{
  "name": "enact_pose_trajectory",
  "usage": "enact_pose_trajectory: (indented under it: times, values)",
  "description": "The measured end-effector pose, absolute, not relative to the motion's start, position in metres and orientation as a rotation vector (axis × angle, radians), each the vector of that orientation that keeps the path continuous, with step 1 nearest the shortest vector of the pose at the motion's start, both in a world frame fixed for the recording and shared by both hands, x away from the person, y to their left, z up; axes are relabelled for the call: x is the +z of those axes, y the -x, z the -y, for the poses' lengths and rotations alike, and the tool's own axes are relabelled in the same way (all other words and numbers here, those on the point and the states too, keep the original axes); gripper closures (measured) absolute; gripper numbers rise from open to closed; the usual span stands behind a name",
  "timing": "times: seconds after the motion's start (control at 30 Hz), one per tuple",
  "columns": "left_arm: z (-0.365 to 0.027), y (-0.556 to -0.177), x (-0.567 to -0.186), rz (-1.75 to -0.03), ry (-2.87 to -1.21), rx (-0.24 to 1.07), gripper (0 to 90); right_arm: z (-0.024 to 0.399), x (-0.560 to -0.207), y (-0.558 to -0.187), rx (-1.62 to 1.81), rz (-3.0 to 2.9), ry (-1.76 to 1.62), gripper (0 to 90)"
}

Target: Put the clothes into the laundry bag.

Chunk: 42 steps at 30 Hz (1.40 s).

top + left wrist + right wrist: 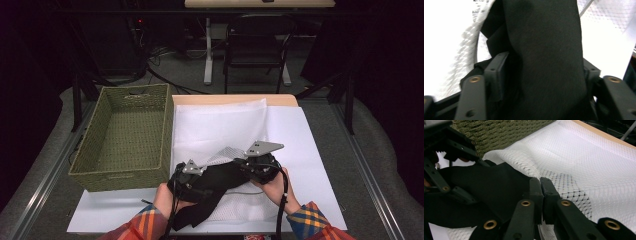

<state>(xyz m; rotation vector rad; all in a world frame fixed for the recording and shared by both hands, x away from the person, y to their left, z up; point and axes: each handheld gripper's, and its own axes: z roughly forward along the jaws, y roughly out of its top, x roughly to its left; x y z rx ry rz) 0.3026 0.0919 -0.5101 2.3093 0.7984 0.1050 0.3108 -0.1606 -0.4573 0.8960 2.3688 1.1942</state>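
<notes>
You have no readable text, labels, brand names, numbers or signs anywhere here; the woven basket (125, 135), the white mesh (220, 122), the black cloth (215, 182) and the surface (310, 150) all carry no writing.

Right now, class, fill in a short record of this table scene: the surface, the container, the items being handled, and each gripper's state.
surface: white sheet over the table
container: green woven basket, at the left
handled items: black cloth going into white mesh bag
left gripper: jaws apart, black cloth between them
right gripper: shut on the mesh bag's edge
</notes>
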Motion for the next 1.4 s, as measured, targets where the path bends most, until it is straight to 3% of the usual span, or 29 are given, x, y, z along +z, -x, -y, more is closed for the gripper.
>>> enact_pose_trajectory:
  times: [0.23, 0.67, 0.83, 1.1, 1.23, 1.4]
  values:
    - [-0.100, -0.294, -0.508, -0.770, -2.334, 0.098, 15.8, 0.162, -0.458, -0.311, 1.196, -2.367, -0.898, 88.6]
    - [-0.114, -0.286, -0.515, -0.768, -2.397, 0.072, 7.2, 0.164, -0.459, -0.312, 1.191, -2.365, -0.908, 88.6]
    - [-0.109, -0.285, -0.522, -0.691, -2.438, 0.083, 15.8, 0.162, -0.458, -0.311, 1.185, -2.363, -0.907, 88.5]
    - [-0.108, -0.282, -0.527, -0.663, -2.395, 0.036, 50.6, 0.161, -0.458, -0.311, 1.189, -2.360, -0.909, 88.6]
    - [-0.108, -0.283, -0.526, -0.690, -2.377, 0.018, 57.3, 0.161, -0.456, -0.311, 1.193, -2.355, -0.910, 88.6]
    - [-0.107, -0.283, -0.522, -0.738, -2.351, 0.002, 59.0, 0.163, -0.456, -0.312, 1.193, -2.352, -0.912, 88.6]
